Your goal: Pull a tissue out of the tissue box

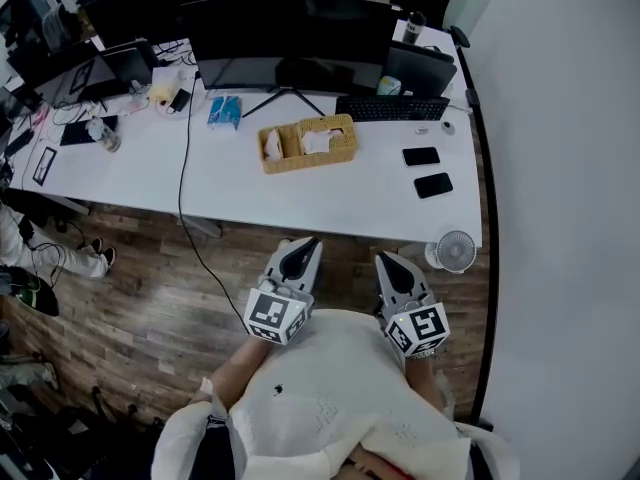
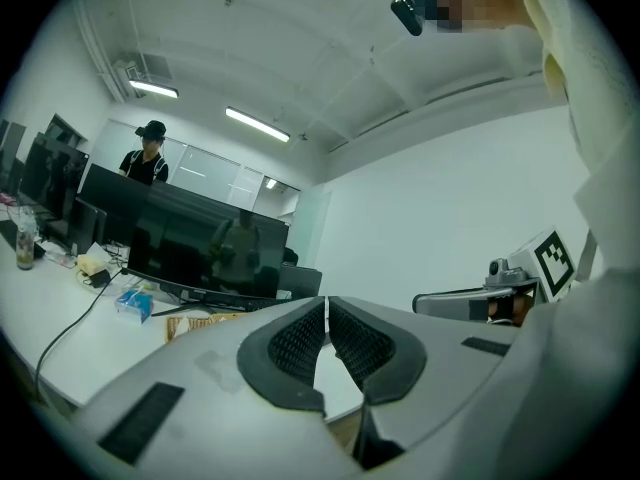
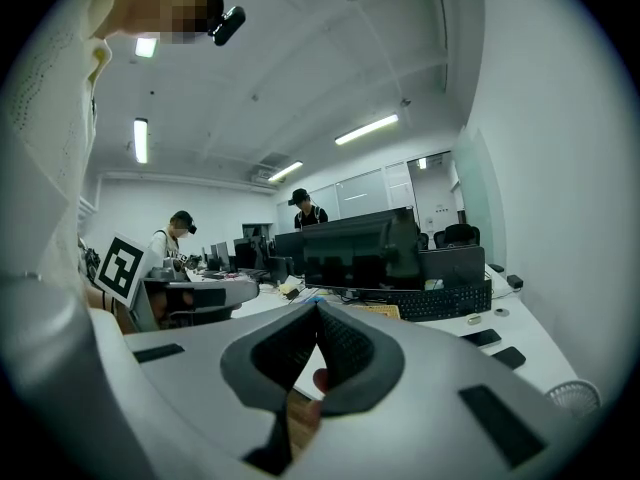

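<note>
Tissue box, woven, set on the white desk just before the monitor, with a tissue standing proud of the right-hand compartment, likely so a pinch can take it. Left gripper and right gripper held near the body, short of the desk edge and well apart from the box, jaws of both pressed together on nothing; probably a carrying pose ahead of the reach. No legible writing noted: only square black-and-white patterns on the marker cubes, and print on the blue packet too small to read.
</note>
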